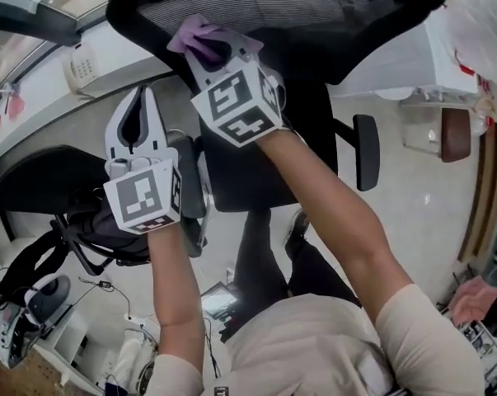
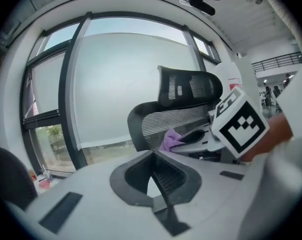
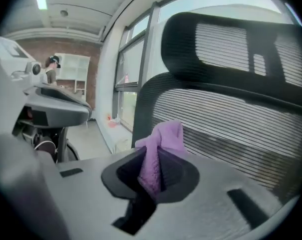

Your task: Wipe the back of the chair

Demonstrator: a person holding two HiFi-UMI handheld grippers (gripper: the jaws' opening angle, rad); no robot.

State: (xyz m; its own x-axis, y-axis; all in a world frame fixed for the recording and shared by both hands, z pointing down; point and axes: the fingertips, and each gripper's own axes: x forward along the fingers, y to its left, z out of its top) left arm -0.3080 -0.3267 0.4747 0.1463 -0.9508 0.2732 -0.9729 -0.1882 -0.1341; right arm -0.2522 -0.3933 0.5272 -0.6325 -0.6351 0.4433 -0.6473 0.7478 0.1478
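The right gripper (image 3: pixel 153 176) has its 2 jaws pinched tight on a purple cloth (image 3: pixel 161 144). The cloth's free end stands up out of the jaws and lies against the mesh of the chair back (image 3: pixel 231 129), near its side frame. The left gripper (image 2: pixel 153 181) holds nothing. Its 2 jaws are closed tip to tip, clear of the chair, beside the right gripper.

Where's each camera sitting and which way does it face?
Head view: on the head, looking down at the chair back; forearms, left gripper, right gripper show.
Left gripper view: on that gripper, facing chair back and window; its shut jaws.
Right gripper view: on that gripper, close to the mesh; jaws clamp the purple cloth.
Shared: cloth and chair back, all three.
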